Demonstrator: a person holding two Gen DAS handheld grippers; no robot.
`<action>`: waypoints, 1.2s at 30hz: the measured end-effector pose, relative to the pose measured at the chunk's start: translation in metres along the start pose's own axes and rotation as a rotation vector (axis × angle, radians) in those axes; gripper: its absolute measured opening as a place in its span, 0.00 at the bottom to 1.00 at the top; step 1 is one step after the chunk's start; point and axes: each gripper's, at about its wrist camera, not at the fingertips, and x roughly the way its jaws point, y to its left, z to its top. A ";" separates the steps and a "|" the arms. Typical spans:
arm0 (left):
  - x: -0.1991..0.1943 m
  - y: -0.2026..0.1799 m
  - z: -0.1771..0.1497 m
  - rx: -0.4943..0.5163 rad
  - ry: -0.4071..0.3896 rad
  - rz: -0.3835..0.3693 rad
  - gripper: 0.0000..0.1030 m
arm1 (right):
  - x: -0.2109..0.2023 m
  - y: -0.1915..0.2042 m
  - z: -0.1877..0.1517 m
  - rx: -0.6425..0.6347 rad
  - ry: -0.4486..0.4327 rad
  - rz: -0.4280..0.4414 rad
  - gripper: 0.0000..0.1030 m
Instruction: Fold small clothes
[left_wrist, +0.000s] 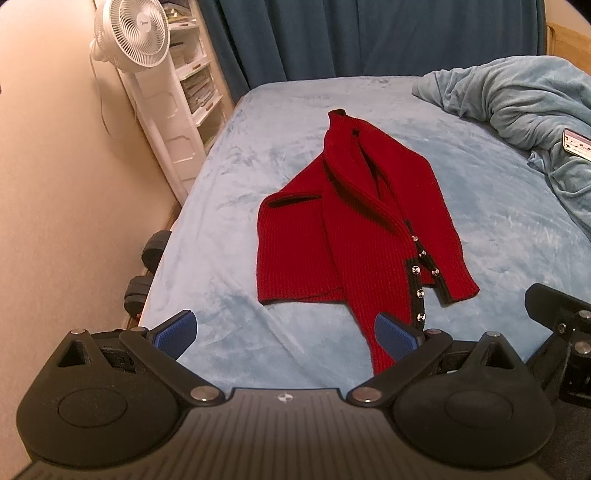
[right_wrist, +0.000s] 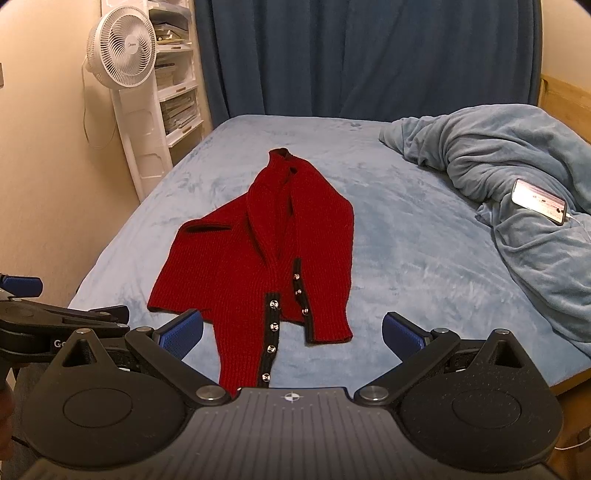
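the soft, floppy red cardigan (right_wrist: 258, 266) lies rumpled mid-bed (right_wrist: 406, 240), left of the heaped blanket (right_wrist: 517, 177), both grippers (left_wrist: 286, 334) (right_wrist: 293, 332) gaping empty; best pinched at its hem corners.

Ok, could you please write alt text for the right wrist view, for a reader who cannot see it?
A red knit cardigan with black button trim lies rumpled on a light blue bed, beyond the open, empty right gripper. A crumpled blanket holds a phone; a white fan stands left.

Both wrist views look forward from the bed's (left_wrist: 229, 192) near edge, sharing the red cardigan (right_wrist: 258, 258).
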 end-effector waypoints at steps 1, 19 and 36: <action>-0.001 -0.001 0.001 0.002 0.002 0.005 1.00 | 0.000 0.000 0.000 -0.001 -0.002 0.000 0.99; -0.005 -0.002 0.002 0.006 0.005 0.017 1.00 | -0.004 0.005 0.002 -0.028 -0.001 0.005 0.99; -0.004 -0.004 0.001 0.008 0.011 0.015 1.00 | -0.004 0.005 0.002 -0.030 0.004 0.004 0.99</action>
